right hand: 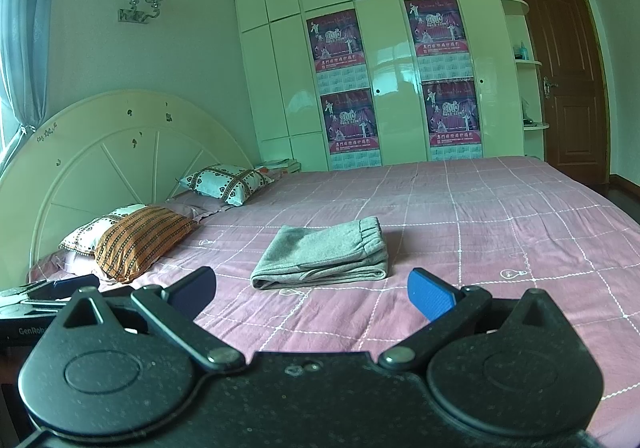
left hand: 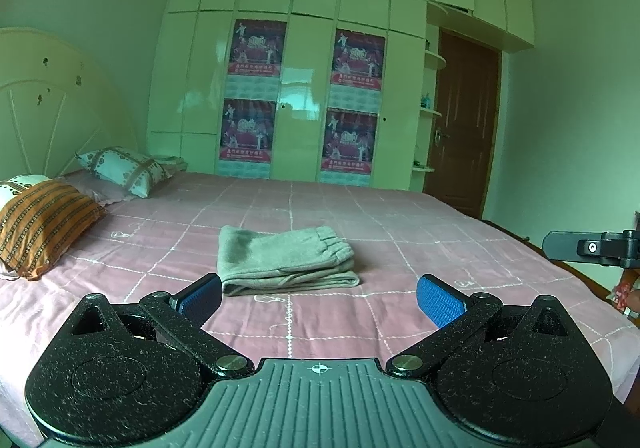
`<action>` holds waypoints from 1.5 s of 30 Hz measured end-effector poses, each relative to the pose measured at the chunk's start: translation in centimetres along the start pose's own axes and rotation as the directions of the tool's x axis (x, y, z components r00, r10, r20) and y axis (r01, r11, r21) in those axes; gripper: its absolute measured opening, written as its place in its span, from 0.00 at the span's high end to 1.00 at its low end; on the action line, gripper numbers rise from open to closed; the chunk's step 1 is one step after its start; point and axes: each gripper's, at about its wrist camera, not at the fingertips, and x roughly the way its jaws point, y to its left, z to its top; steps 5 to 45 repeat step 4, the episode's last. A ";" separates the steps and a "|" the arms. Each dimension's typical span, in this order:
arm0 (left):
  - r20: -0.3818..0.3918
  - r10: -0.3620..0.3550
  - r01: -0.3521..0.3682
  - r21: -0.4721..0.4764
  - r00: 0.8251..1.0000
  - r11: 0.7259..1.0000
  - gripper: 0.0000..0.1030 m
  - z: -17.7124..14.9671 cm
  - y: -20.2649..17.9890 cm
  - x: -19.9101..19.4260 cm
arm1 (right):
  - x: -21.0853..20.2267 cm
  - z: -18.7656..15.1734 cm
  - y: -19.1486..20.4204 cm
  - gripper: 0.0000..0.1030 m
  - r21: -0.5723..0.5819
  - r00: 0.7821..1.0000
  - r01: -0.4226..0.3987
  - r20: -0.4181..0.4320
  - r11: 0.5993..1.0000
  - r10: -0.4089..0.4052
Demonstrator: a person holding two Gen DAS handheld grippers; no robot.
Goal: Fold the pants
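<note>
Grey pants (left hand: 286,260) lie folded into a compact stack on the pink checked bedspread (left hand: 440,232), elastic waistband to the right. They also show in the right wrist view (right hand: 326,254). My left gripper (left hand: 318,300) is open and empty, held above the bed just short of the pants. My right gripper (right hand: 312,294) is open and empty, also short of the pants and apart from them. Part of the right gripper (left hand: 592,248) shows at the right edge of the left wrist view. Part of the left gripper (right hand: 60,290) shows at the left edge of the right wrist view.
Pillows (left hand: 44,224) lie at the left by the round headboard (right hand: 112,152). A white wardrobe with posters (left hand: 304,96) stands behind the bed. A brown door (left hand: 460,124) is at the right. The bed's right edge (left hand: 600,288) drops off near the right gripper.
</note>
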 end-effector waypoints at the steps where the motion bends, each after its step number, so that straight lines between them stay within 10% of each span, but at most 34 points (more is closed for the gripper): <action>1: -0.002 -0.001 0.001 0.002 1.000 1.000 0.00 0.0 0.0 0.0 | 0.0 0.0 0.0 0.06 0.000 1.000 -0.001 0.000 1.000 0.001; 45: -0.010 -0.003 0.003 0.001 1.000 1.000 0.00 0.0 -0.1 0.0 | 0.0 0.0 0.0 0.06 -0.001 1.000 -0.001 -0.001 1.000 0.001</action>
